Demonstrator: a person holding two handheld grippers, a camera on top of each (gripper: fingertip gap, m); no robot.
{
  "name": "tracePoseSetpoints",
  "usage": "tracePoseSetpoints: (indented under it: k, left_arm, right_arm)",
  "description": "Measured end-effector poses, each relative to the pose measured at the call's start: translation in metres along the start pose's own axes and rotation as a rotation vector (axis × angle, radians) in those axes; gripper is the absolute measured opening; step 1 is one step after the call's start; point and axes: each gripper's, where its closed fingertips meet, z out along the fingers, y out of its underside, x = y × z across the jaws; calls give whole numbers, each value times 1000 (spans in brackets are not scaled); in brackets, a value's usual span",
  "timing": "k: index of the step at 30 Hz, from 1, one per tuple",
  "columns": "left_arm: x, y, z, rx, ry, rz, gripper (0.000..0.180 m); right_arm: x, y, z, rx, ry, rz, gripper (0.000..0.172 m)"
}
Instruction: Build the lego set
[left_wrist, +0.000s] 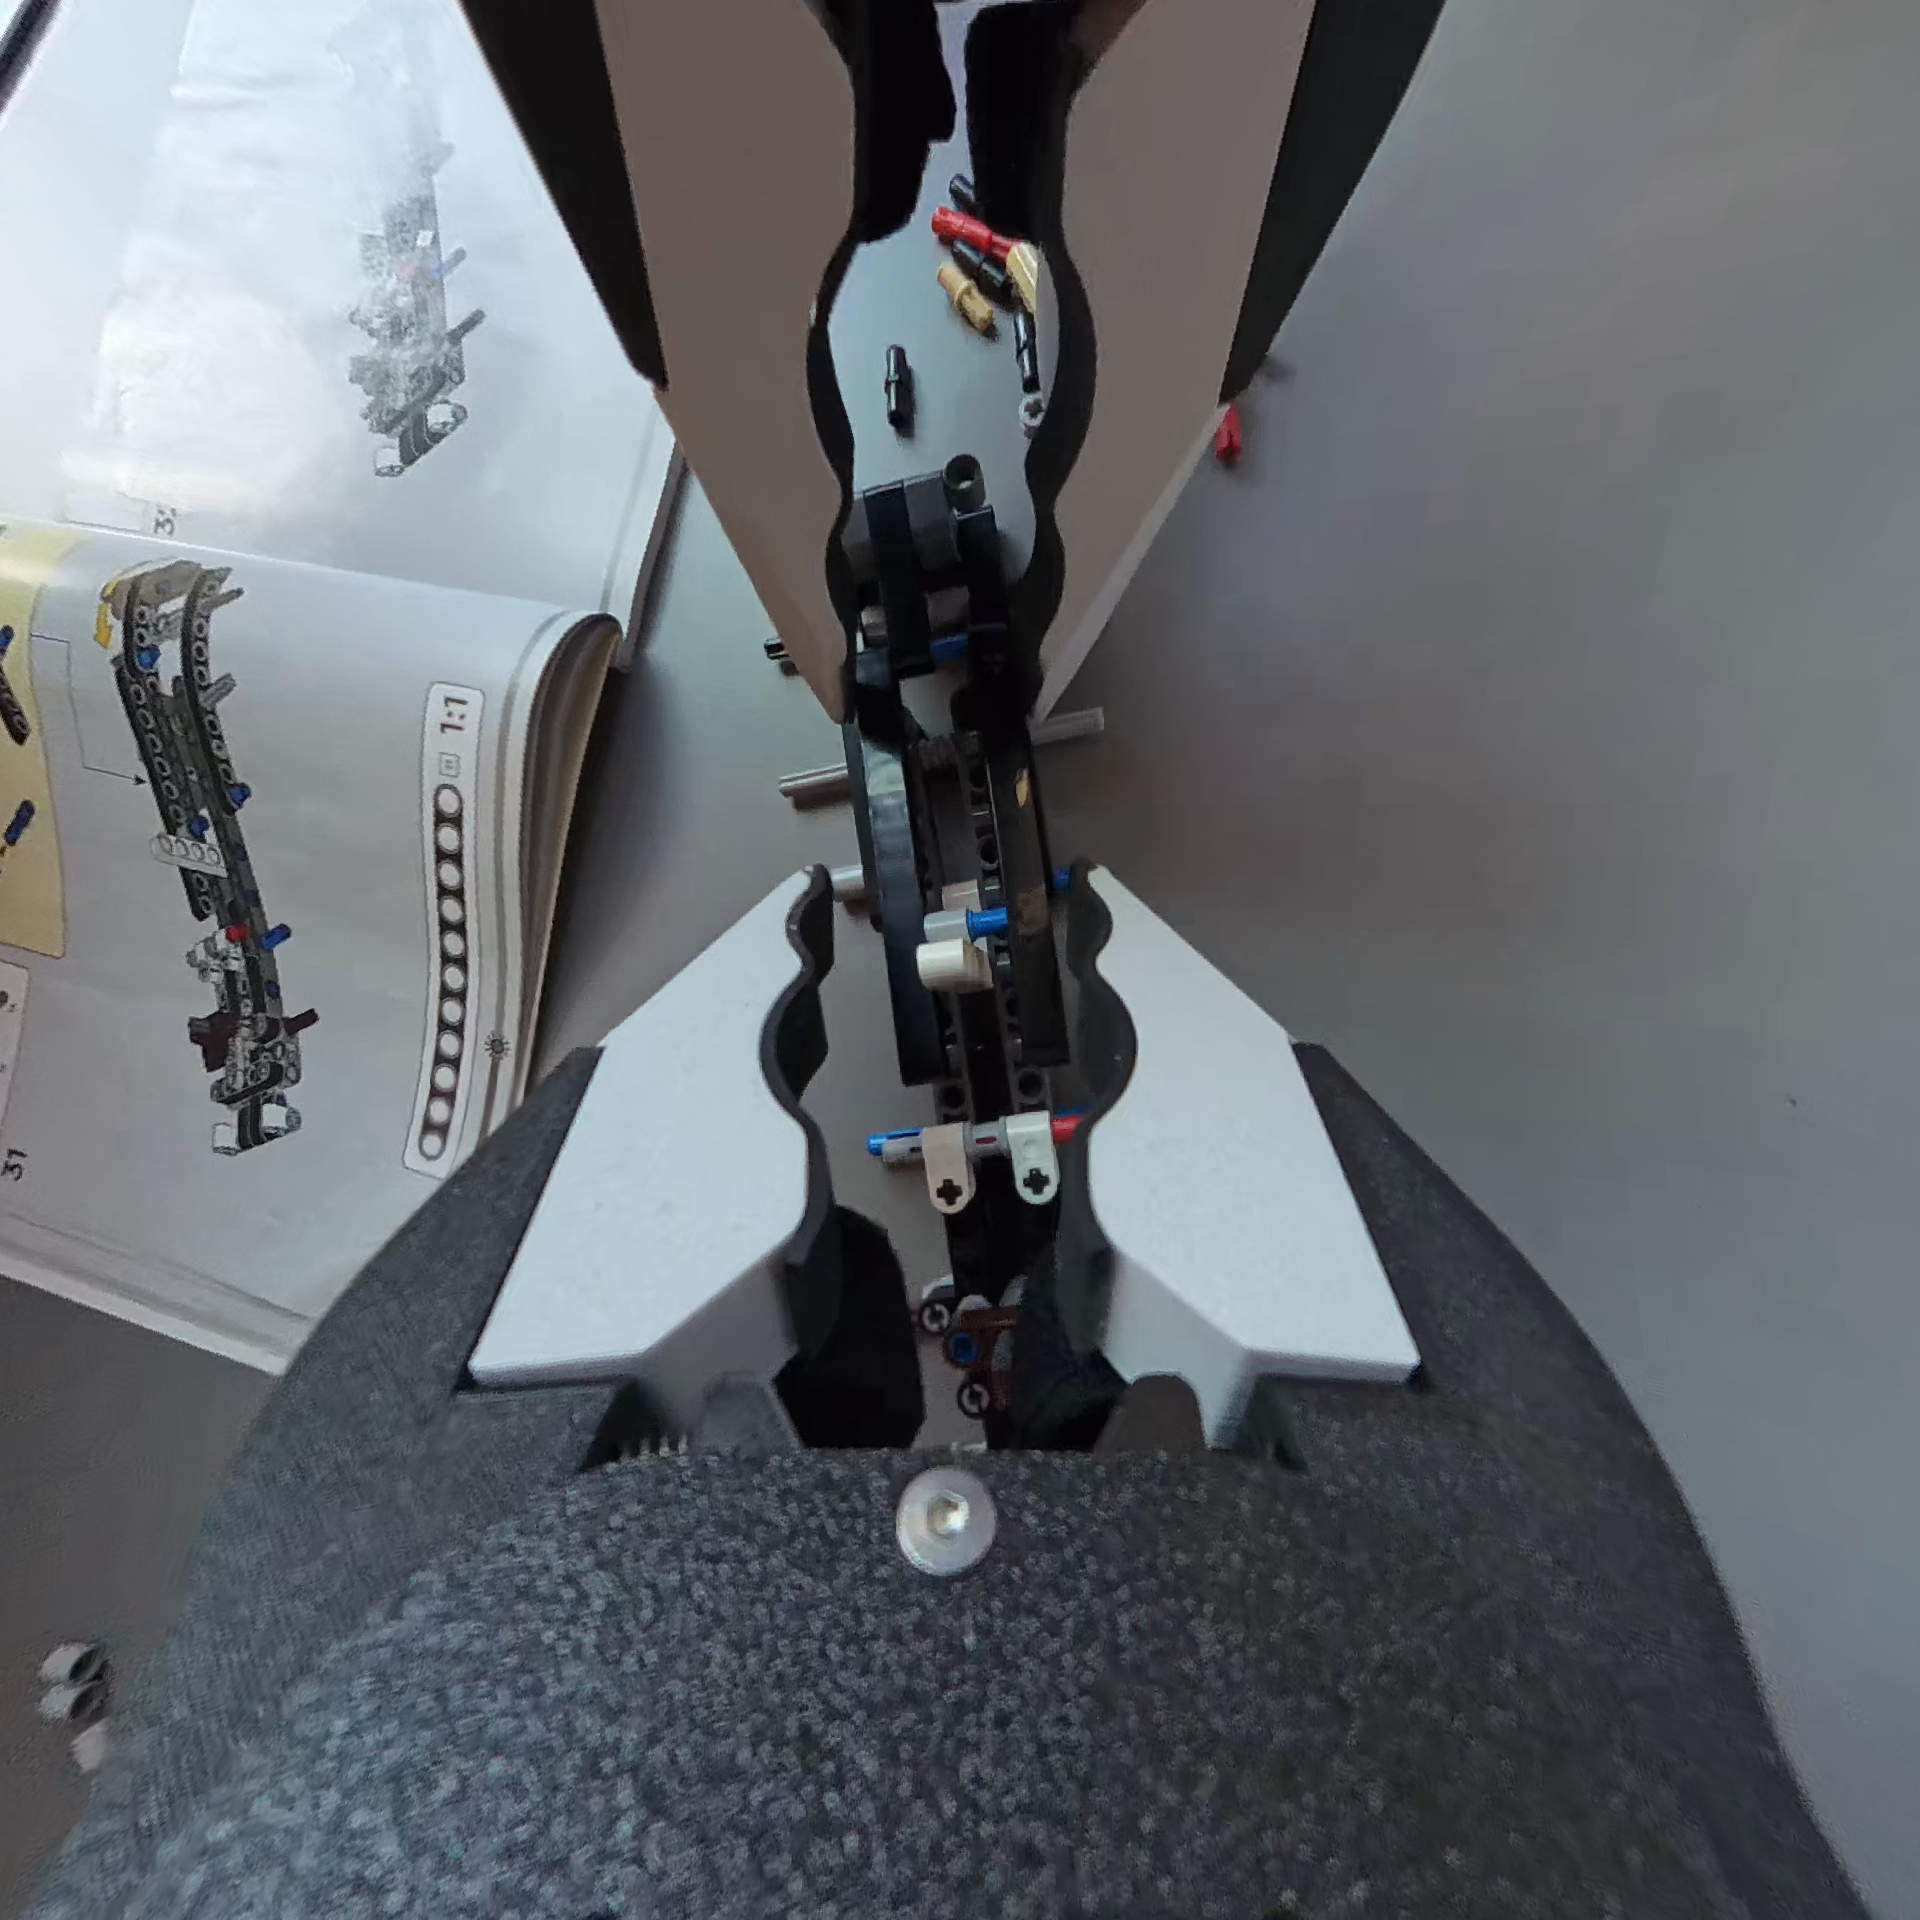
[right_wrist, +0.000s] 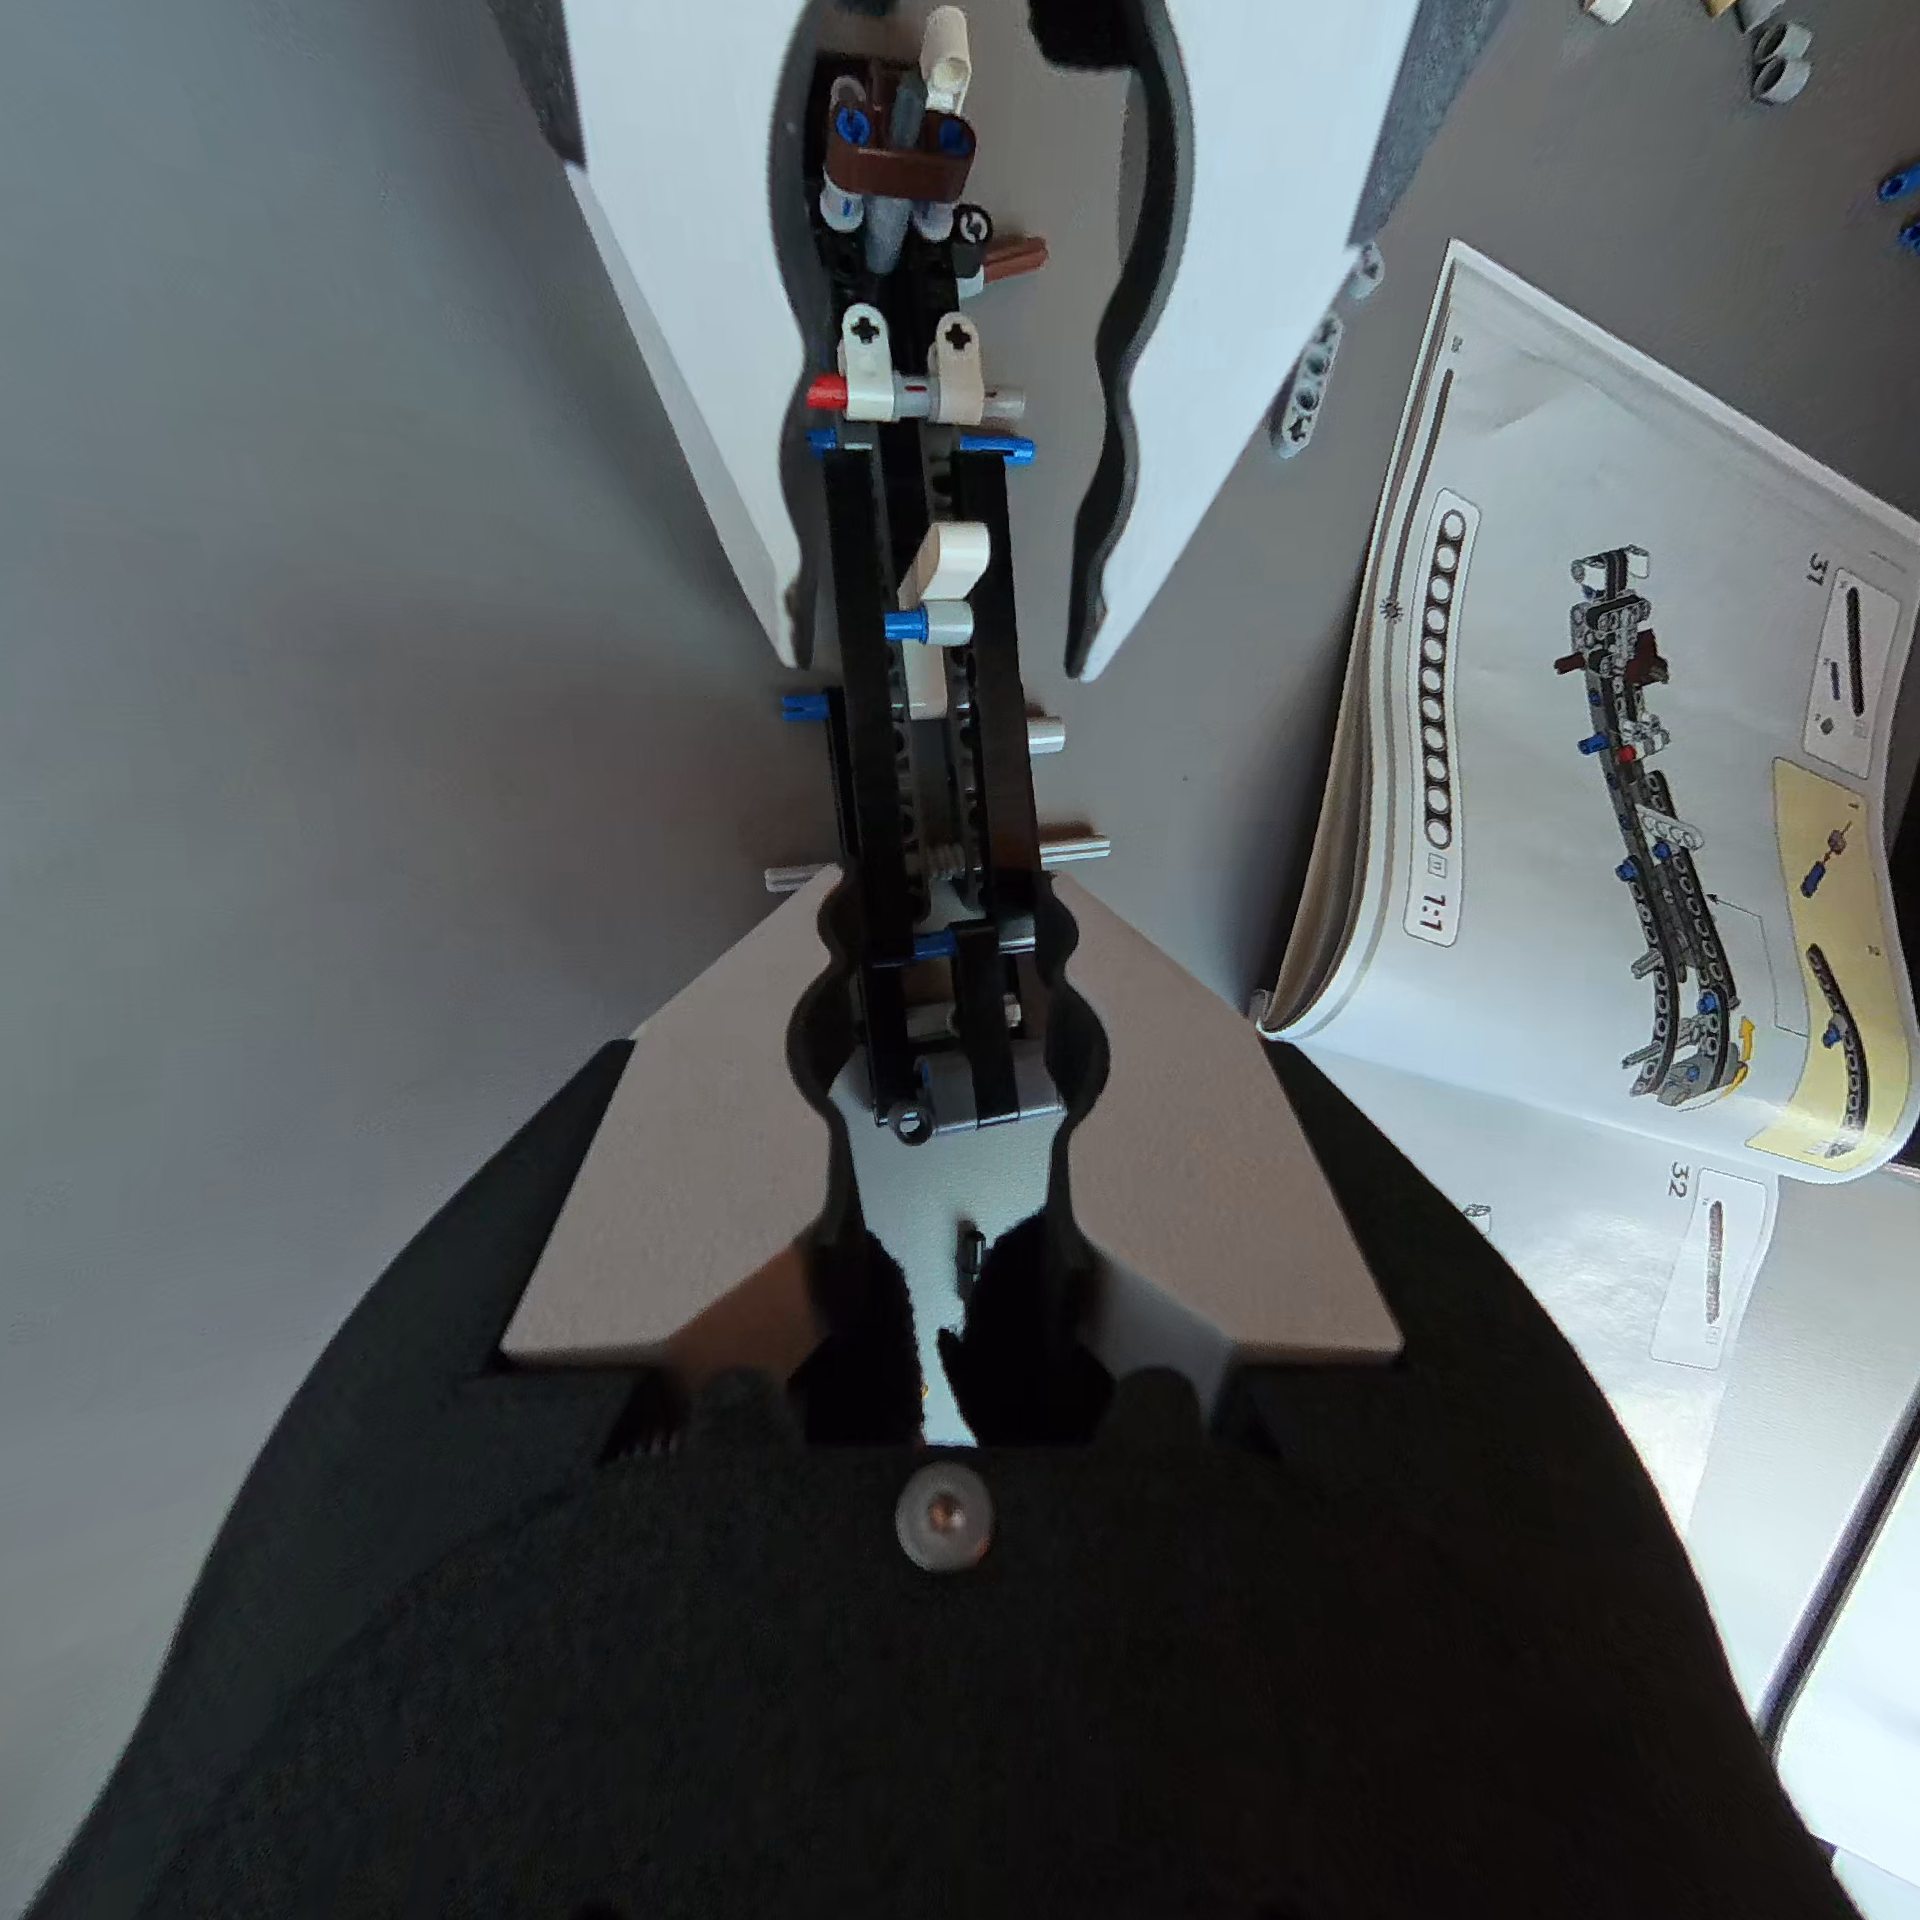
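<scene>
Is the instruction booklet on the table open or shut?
Open: the instruction booklet lies spread, its printed diagram pages facing up.

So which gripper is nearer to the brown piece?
Left. The brown piece sits between the left gripper's fingers; the right gripper holds the black assembly at its opposite end.

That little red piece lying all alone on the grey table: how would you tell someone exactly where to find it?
Start at the open instruction booklet on the grey table, then cross to the far side of the long black toy-brick model. Past the farther gripper's pale finger lies a small red peg, alone, apart from the heap of red, black and tan pegs.
</scene>
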Motion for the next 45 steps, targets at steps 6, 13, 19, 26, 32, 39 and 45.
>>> tracePoseSetpoints:
  k: [6, 13, 19, 26, 32, 39, 45]
  left_arm:
    - [2, -2, 16, -42, 40, 13, 34]
    - [2, -4, 17, -17, 66, -57, 32]
    - [2, -7, 18, 12, 100, -103, 32]
    - [3, -9, 18, 40, 106, -122, 32]
    - [3, -9, 18, 54, 116, -123, 31]
    - [3, -7, 17, 58, 117, -127, 31]
    - [3, -7, 16, 63, 90, -95, 31]
  right_arm:
    - [0, 0, 0, 6, -1, 4, 30]
    - [0, 1, -1, 32, -16, 18, 30]
    - [0, 2, -2, 38, -49, 46, 29]
    - [0, 3, -3, 61, -66, 61, 29]
    - [-1, 10, -5, 59, -84, 81, 33]
    - [-3, 7, 0, 90, -96, 81, 33]
    - [-2, 6, 0, 95, -59, 50, 31]
